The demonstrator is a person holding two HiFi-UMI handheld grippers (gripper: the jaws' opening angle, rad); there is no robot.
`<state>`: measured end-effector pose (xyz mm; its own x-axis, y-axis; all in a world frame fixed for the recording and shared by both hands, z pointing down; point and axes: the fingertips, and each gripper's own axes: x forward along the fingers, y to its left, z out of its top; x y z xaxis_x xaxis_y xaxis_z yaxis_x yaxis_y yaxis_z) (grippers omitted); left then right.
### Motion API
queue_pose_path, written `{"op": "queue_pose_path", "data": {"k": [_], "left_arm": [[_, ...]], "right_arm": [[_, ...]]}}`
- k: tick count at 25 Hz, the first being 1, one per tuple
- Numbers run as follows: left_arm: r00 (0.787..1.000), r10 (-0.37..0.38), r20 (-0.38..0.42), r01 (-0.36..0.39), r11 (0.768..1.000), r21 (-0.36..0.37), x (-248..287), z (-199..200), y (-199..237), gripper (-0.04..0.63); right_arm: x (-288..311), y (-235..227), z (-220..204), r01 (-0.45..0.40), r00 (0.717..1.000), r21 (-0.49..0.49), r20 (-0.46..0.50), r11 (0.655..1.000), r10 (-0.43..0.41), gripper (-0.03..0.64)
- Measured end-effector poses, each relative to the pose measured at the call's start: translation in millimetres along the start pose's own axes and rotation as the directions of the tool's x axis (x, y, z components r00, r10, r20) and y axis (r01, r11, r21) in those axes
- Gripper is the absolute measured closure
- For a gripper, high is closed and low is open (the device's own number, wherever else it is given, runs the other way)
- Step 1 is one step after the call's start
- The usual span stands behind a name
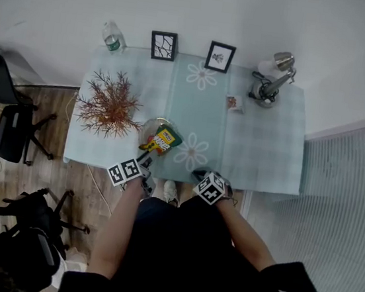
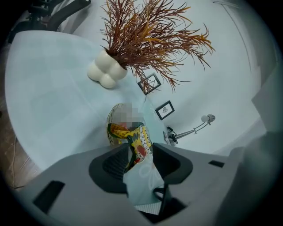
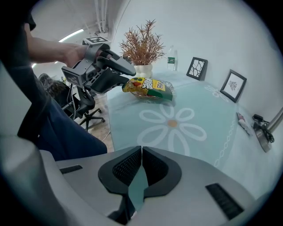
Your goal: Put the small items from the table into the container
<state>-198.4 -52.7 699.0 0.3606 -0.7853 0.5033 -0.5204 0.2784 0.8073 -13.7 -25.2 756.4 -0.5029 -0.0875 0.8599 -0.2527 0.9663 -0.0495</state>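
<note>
Teal daisy-print cloth (image 1: 270,140) covers the table (image 1: 270,187). Glass bowl (image 1: 149,125) sits left of centre, near the front edge, just right of the dried red-brown plant (image 1: 111,104) in its white lumpy vase (image 2: 105,70). Yellow-green snack packet (image 1: 162,139) lies in the bowl, tilted, with its near end poking over the rim toward the person. Left gripper (image 2: 141,146) is at that near end, jaws spread wide. The packet's tip shows between them, but the pads are not pinching it, so no grip. From the right gripper view the same gripper is seen side-on with its jaws apart either side of the packet end, angled down toward the bowl. Right gripper (image 3: 141,149) hangs over the near edge of the table, right of the bowl and well apart from it — jaws pressed together, nothing between them, only cloth below. One more small item, a flat wrapper (image 1: 233,103), lies on the cloth at far right, near the base of the desk lamp (image 1: 272,80) and outside the bowl. Along the far edge stand a water bottle (image 1: 113,37) at the left corner and two black picture frames (image 1: 163,45) (image 1: 219,56), both upright. Black office chair (image 1: 11,129) is on the wood floor left of the table.
</note>
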Motion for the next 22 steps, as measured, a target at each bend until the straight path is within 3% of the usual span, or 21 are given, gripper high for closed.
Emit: {"op": "queue_pose_path", "data": {"k": [7,10,14,18,22], "left_arm": [[1.000,-0.013,0.020,0.012,0.999,0.038,-29,0,-3,0.430],[0.998,-0.055,0.020,0.054,0.998,0.042,-40,-2,-8,0.437],[0.995,-0.097,0.024,0.095,0.994,0.054,-52,-7,-11,0.580],[0.988,-0.147,0.036,0.146,0.989,0.031,-58,-11,-15,0.592],[0.989,-0.145,0.020,0.144,0.989,0.047,-59,-17,-15,0.592]], "right_arm": [[-3,0,-1,0.004,1.000,0.000,-0.003,1.000,-0.004,0.588],[-3,0,0,0.007,1.000,-0.001,0.001,1.000,-0.007,0.588],[-2,0,-1,0.009,1.000,0.004,-0.001,1.000,-0.009,0.587],[-3,0,-1,0.008,1.000,0.008,-0.001,1.000,-0.008,0.587],[-3,0,-1,0.012,1.000,0.010,0.002,1.000,-0.012,0.586]]}}
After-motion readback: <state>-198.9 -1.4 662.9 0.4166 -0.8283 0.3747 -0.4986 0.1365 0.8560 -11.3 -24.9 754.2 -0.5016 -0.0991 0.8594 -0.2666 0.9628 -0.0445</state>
